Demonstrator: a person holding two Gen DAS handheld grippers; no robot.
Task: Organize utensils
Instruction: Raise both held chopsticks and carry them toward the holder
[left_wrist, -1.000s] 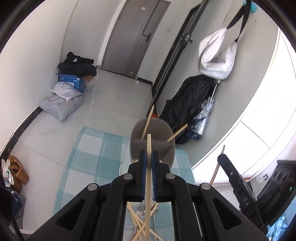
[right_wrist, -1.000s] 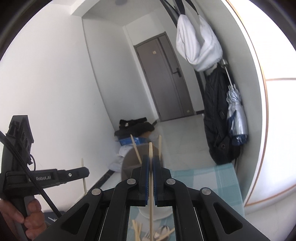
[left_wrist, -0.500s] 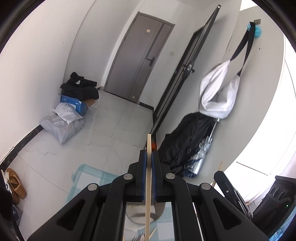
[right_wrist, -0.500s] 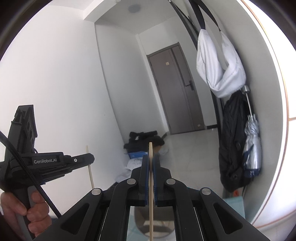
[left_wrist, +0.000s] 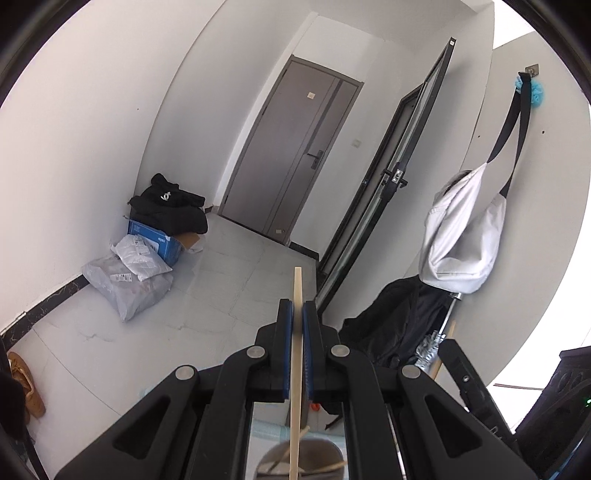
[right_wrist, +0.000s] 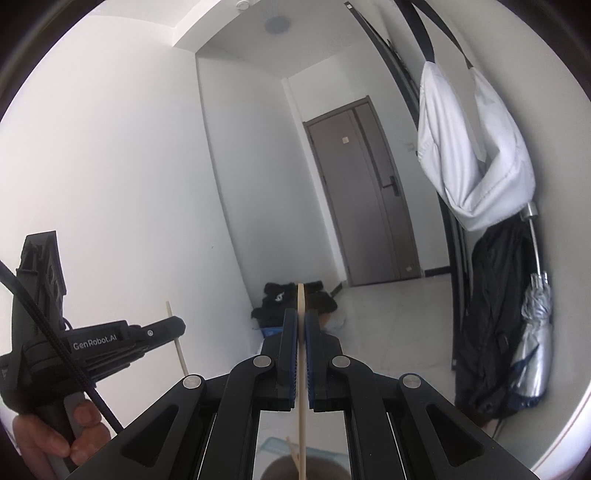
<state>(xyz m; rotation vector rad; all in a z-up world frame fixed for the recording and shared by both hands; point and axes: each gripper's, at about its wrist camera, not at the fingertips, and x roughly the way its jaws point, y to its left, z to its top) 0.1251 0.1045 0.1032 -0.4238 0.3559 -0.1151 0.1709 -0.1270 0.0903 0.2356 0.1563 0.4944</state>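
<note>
My left gripper (left_wrist: 297, 308) is shut on a wooden chopstick (left_wrist: 296, 369) that runs upright between the blue pads. Its lower end hangs over the grey utensil holder (left_wrist: 314, 458) at the bottom edge, which holds other chopsticks. My right gripper (right_wrist: 301, 317) is shut on a second wooden chopstick (right_wrist: 301, 387), also above the holder (right_wrist: 288, 469). In the right wrist view, the left gripper (right_wrist: 162, 328) is at the left with its chopstick (right_wrist: 177, 339). In the left wrist view, the right gripper (left_wrist: 448, 345) is at the right with its chopstick (left_wrist: 445, 347).
Both cameras point up into a hallway with a grey door (left_wrist: 295, 155). Bags and a blue box (left_wrist: 155, 240) lie on the floor. A white bag (right_wrist: 476, 147) and a black coat (right_wrist: 495, 314) hang on the right wall, with an umbrella (right_wrist: 535, 332).
Both grippers have risen and tilted upward with their chopsticks. The holder and checked cloth have slid to the bottom edge of both views, and the pile of utensils has left view.
</note>
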